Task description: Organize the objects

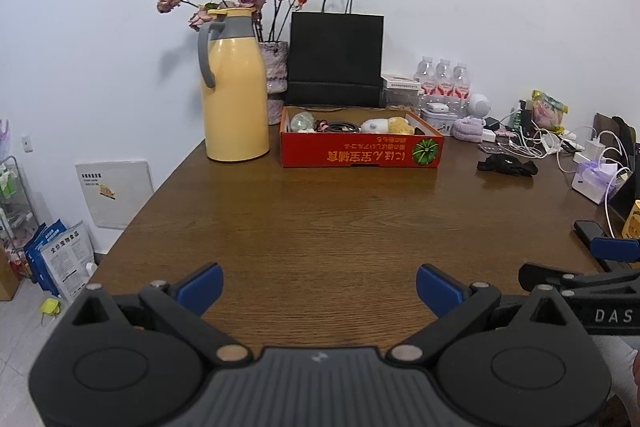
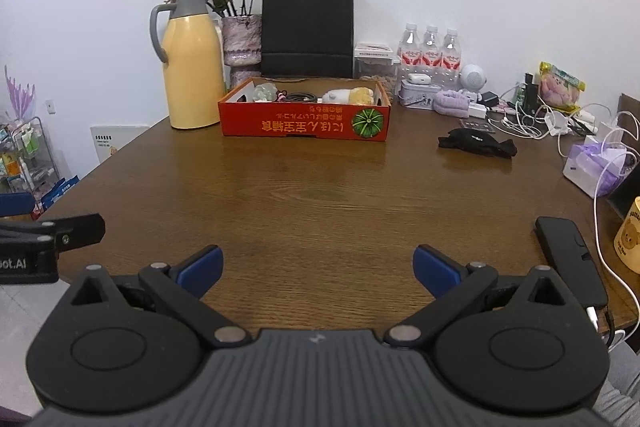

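Note:
A red cardboard box stands at the back of the brown table. It holds a glass ball, dark cables and a white-and-yellow plush toy. A black cloth item lies on the table to the box's right. My left gripper is open and empty, low over the table's near edge. My right gripper is open and empty beside it, well short of the box; it also shows at the right edge of the left wrist view.
A yellow thermos jug, a vase of dried roses and a black paper bag stand behind the box. Water bottles, a purple cloth, chargers and cables crowd the right side. A black phone and yellow mug lie near right.

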`<act>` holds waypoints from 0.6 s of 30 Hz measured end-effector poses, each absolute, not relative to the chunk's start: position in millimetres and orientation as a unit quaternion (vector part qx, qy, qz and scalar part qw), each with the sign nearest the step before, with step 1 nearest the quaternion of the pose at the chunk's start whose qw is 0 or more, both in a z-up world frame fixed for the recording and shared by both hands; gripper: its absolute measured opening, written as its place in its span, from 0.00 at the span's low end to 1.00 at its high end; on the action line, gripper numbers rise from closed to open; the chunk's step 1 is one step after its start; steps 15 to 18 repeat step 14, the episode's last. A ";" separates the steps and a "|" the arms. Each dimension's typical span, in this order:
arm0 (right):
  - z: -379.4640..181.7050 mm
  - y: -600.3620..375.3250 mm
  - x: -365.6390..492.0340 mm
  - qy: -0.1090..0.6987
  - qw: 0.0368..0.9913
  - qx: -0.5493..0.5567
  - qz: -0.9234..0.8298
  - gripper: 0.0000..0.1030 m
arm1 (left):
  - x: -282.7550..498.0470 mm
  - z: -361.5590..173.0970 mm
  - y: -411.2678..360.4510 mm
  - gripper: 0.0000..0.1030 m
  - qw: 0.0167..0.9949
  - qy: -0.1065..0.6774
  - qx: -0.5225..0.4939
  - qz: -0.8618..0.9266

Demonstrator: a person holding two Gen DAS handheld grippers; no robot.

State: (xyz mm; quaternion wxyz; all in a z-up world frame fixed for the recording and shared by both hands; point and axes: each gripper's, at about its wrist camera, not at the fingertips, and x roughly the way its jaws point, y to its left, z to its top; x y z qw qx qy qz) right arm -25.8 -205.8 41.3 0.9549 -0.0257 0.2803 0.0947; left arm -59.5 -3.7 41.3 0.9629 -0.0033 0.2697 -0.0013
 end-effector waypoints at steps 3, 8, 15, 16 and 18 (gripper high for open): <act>39.8 -204.9 -24.9 0.284 0.954 -0.025 0.097 1.00 | -59.5 41.2 -2.5 1.00 0.963 0.270 -0.003 0.001; 40.6 -204.4 -25.7 0.282 0.954 -0.028 0.099 1.00 | -60.0 42.0 -2.1 1.00 0.964 0.267 -0.002 0.000; 39.8 -207.3 -24.6 0.282 0.954 -0.022 0.095 1.00 | -63.0 38.0 -2.2 1.00 0.964 0.265 -0.001 -0.001; 39.8 -207.3 -24.6 0.282 0.954 -0.022 0.095 1.00 | -63.0 38.0 -2.2 1.00 0.964 0.265 -0.001 -0.001; 39.8 -207.3 -24.6 0.282 0.954 -0.022 0.095 1.00 | -63.0 38.0 -2.2 1.00 0.964 0.265 -0.001 -0.001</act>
